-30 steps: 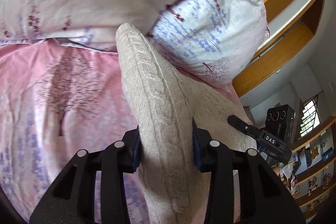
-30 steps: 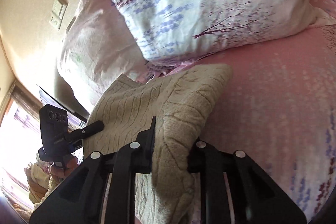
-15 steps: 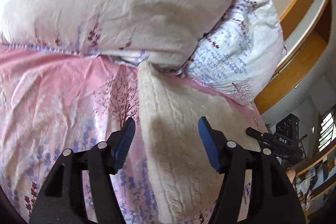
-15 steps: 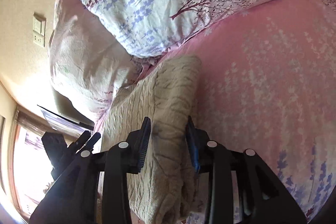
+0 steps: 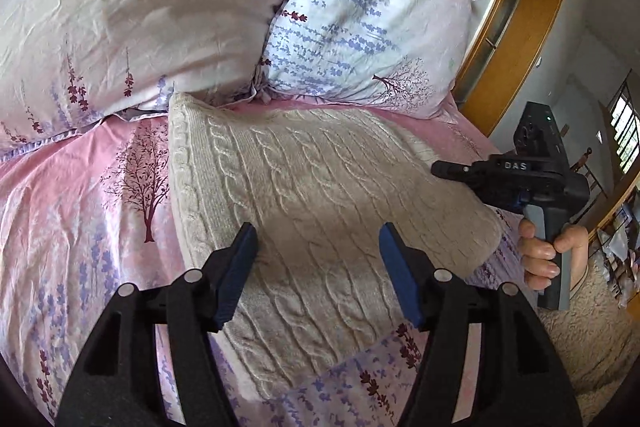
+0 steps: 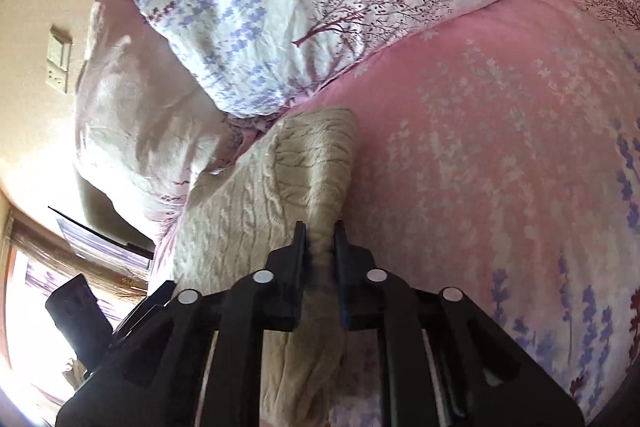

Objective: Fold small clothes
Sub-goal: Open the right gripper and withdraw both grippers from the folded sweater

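Observation:
A cream cable-knit sweater (image 5: 304, 187) lies folded on the pink floral bedsheet (image 5: 80, 227), its far corner against the pillows. My left gripper (image 5: 316, 251) is open and empty, hovering just above the sweater's near part. My right gripper (image 6: 320, 239) is shut on the sweater's (image 6: 248, 211) right edge, with a fold of knit pinched between its fingers. The right gripper also shows in the left wrist view (image 5: 452, 169), held by a hand at the sweater's right side.
Two floral pillows (image 5: 140, 7) (image 5: 368, 27) lie at the head of the bed behind the sweater. A wooden frame (image 5: 512, 39) stands to the right. The left gripper's body (image 6: 80, 315) shows at the lower left of the right wrist view. Pink sheet (image 6: 500, 167) spreads right of the sweater.
My left gripper has let go of the sweater, opened and drawn back. The sweater now lies flat. My right gripper has closed tighter on the sweater's edge.

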A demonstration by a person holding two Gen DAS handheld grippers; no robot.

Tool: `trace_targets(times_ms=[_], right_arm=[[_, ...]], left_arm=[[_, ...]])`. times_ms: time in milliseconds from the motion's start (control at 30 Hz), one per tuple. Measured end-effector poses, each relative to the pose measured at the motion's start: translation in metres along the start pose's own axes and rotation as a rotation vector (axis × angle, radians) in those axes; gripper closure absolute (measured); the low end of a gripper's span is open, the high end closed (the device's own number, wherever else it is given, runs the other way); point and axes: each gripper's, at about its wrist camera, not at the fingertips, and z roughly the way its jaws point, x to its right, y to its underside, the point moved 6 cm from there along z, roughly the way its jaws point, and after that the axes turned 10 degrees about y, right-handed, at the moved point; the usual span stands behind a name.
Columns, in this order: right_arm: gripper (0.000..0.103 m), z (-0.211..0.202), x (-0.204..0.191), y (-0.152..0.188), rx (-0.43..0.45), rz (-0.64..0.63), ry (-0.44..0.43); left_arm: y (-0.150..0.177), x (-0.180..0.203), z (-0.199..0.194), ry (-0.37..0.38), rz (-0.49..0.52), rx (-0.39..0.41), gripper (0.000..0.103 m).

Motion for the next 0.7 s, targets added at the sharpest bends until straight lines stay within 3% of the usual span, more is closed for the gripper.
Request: trace_targets(times_ms=[67,167,233,267,333,467,533,600,700], right_arm=[[0.052,-0.019,-0.002,0.012,0.006,-0.018,-0.036],[0.052,-0.034,-0.005,0.033,0.014,-0.058,-0.044],[0.066,-0.032,-0.003,0.045,0.008,-0.097,0.019],[0.082,-0.026,0.0,0.051,-0.007,-0.114,0.075],[0.082,-0.015,0.007,0.06,-0.011,-0.123,0.16],[0.078,-0.022,-0.005,0.064,0.09,-0.2,0.289],[0.068,-0.035,-0.015,0.067,0.154,-0.247,0.329],[0.039,-0.047,-0.024,0.071,0.2,-0.279,0.353],[0.022,-0.062,-0.033,0.08,0.255,-0.323,0.361]], left_arm=[[0.003,0.001,-0.006,0.005,-0.009,0.013,0.034],[0.011,0.004,-0.01,-0.014,0.01,0.016,0.032],[0.015,0.006,-0.01,-0.024,0.02,0.017,0.031],[0.017,0.006,-0.009,-0.03,0.021,0.016,0.031],[0.02,0.006,-0.007,-0.038,0.02,0.018,0.031],[0.023,0.013,-0.008,-0.1,0.047,0.016,0.028],[0.026,0.017,-0.015,-0.094,0.035,0.019,0.022],[0.034,0.019,-0.024,-0.101,0.013,0.029,0.02],[0.046,0.021,-0.041,-0.167,-0.002,0.067,0.012]])
